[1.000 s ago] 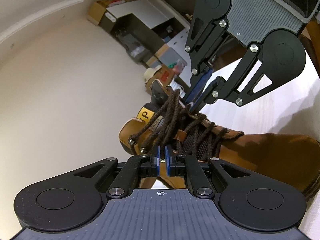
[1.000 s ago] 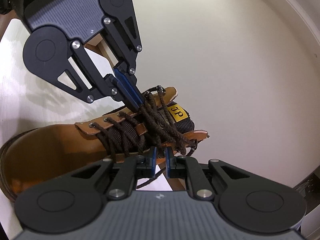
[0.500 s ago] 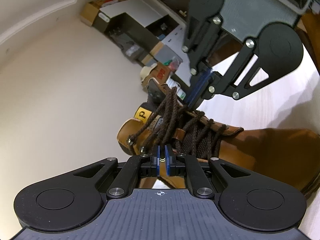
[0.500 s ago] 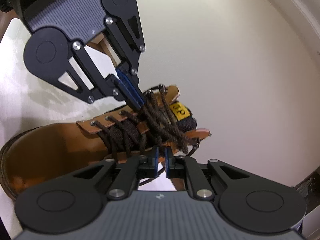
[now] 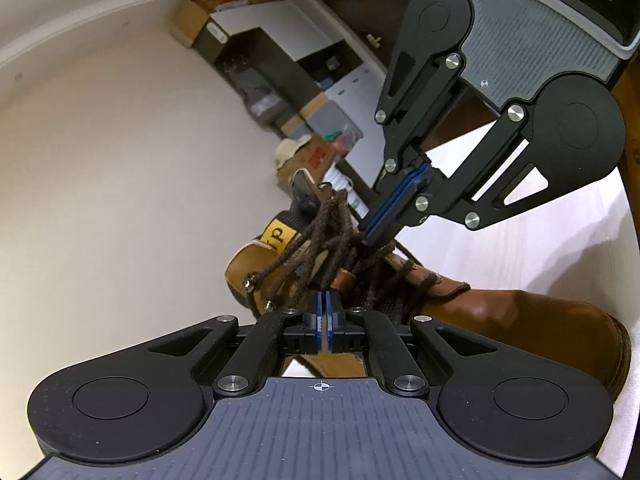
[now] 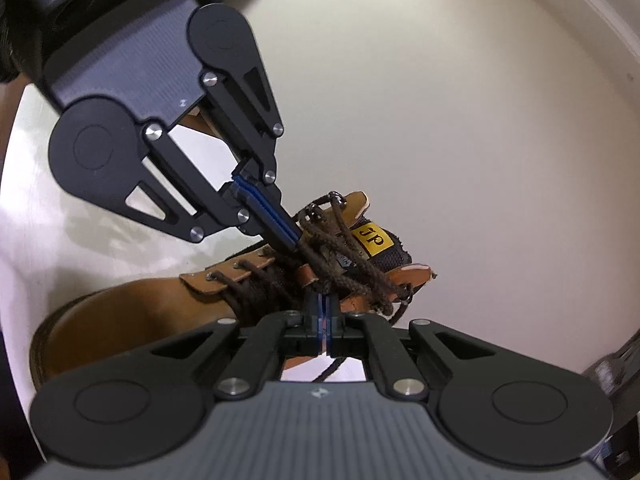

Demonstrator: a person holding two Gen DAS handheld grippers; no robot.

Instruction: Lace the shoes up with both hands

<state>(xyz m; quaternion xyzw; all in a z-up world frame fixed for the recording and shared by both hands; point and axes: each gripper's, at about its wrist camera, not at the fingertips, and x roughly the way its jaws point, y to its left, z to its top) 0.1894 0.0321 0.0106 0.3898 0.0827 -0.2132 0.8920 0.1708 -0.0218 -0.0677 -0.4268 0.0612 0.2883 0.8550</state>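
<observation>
Holding both lace ends over the boot

I see my left gripper (image 5: 323, 314) squeezed tight, its two blue pads (image 5: 319, 320) pressed together. Brown lace strands run right up to its tips, so it looks like it is pinching the lace (image 5: 320, 236), but the tips hide the exact spot. My right gripper (image 6: 322, 320) is squeezed tight too, with a bit of dark lace hanging out under its pads, so it is gripping the lace.

From the left wrist camera, the right gripper comes down from the upper right, and its blue tips touch the laces by the top of the boot. From the right wrist camera, the left gripper comes down from the upper left and meets the laces at the same place.

My brown leather boot (image 5: 520, 316) sits on a pale table (image 5: 540, 240), toe pointing away from the tongue. Its tongue has a yellow tag (image 6: 374, 239) with black letters on it. The lower eyelets are already laced in a criss-cross. Up top, the laces bunch in a loose tangle around the metal hooks (image 6: 336, 199). Boxes and shelves (image 5: 280, 80) stand far behind, by the wall.
</observation>
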